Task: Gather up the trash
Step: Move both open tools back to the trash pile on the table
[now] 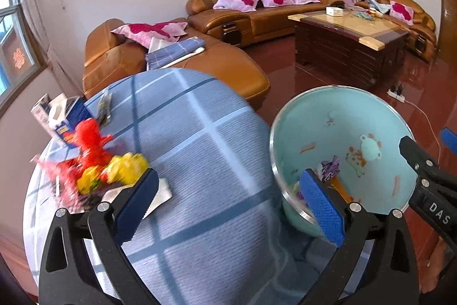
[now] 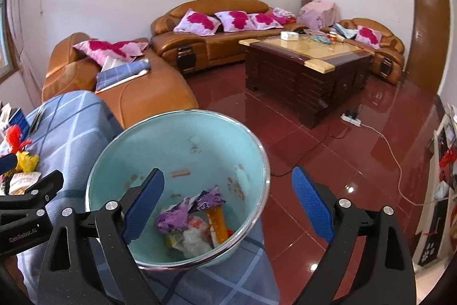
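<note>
Trash in basin, checked tablecloth, sofa

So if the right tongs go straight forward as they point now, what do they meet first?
Most likely the light blue bin: the right tongs stand open over its near rim, pointing down toward the purple wrapper inside. Depth is unclear.

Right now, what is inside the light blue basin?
The basin holds a crumpled purple wrapper, an orange packet and whitish plastic scraps. Anything beneath that heap is covered.
</note>
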Motion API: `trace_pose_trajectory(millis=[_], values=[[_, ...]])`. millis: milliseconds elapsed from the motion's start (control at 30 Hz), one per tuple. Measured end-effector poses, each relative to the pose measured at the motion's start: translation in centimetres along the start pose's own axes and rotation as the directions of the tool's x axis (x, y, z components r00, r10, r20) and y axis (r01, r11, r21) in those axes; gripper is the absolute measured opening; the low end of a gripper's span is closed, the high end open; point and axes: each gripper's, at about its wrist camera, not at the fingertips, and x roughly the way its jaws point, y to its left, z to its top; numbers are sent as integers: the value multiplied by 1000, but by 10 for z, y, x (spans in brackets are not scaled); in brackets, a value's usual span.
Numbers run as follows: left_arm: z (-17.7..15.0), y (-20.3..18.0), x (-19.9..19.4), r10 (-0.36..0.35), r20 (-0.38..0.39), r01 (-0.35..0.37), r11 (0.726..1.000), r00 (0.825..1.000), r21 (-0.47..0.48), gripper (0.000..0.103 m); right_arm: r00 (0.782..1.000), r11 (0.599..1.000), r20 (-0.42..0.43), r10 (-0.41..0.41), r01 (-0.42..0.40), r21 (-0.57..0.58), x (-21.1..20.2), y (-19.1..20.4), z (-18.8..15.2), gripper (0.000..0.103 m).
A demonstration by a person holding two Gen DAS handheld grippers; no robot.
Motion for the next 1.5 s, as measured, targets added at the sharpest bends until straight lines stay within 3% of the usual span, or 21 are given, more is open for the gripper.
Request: trace_pose_trajectory(millis=[367,700,1167,1433,1500], values=[[-38,74,-18,84,-29,-87,991,996,-99,97,995,989,14,94,-92,-115,-16,57,-3,88],[-73,149,-28,198,-86,-213,949,976,-233,97,976,953,-26,216,-216,-212,-24,119,-8,78],[-107,219,-29,285,-174,-330,879,943,-346,97,915,857,-161,370,-403,-320,-18,210,-11,77],[-113,243,-32,307,-186,-356,856,933,-375,97,853,806,-300,427,-510,-301,10,256,-3,84],[-113,247,-33,310,-185,-358,852,933,-382,97,846,804,-327,422,-515,-297,19,265,-2,85]])
